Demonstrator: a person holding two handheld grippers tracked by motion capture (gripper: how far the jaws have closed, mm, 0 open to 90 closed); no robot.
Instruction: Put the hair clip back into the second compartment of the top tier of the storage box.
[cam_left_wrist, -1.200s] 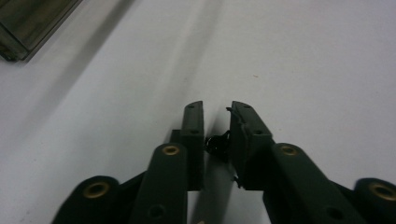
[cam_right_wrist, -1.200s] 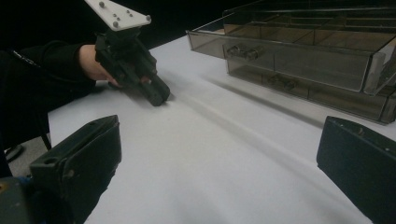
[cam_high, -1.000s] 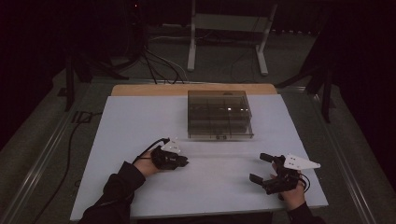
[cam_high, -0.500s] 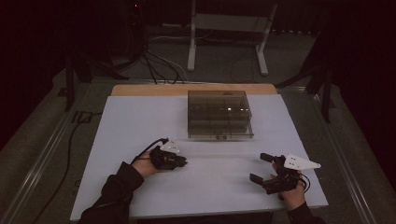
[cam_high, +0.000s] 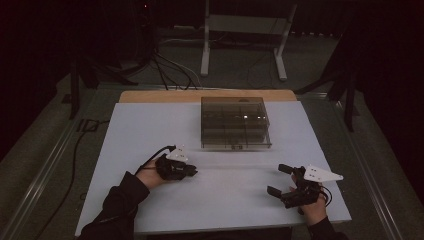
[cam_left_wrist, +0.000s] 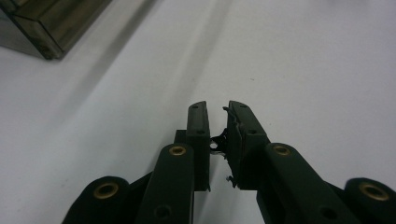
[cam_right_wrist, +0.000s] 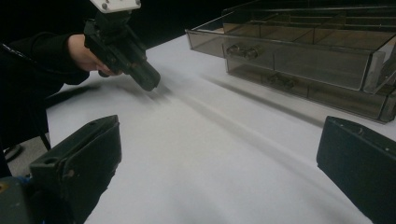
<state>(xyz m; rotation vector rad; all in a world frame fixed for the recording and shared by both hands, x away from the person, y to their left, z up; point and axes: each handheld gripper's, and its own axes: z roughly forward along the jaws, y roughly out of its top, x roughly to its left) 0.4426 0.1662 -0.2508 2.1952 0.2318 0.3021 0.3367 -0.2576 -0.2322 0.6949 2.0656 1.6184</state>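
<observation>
still left gripper (cam_high: 192, 171) with closed jaws, slightly nearer than before

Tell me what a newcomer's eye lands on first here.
A smoky clear compartment box sits closed at the far middle of the white table. Nearer the person, the left gripper rests with jaws shut and empty, while the right gripper stands with jaws wide open, empty too.

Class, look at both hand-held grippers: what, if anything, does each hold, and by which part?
Nothing is held. The left hand-held gripper is shut with nothing between its jaws; the right hand-held gripper stands open above the bare white table.
</observation>
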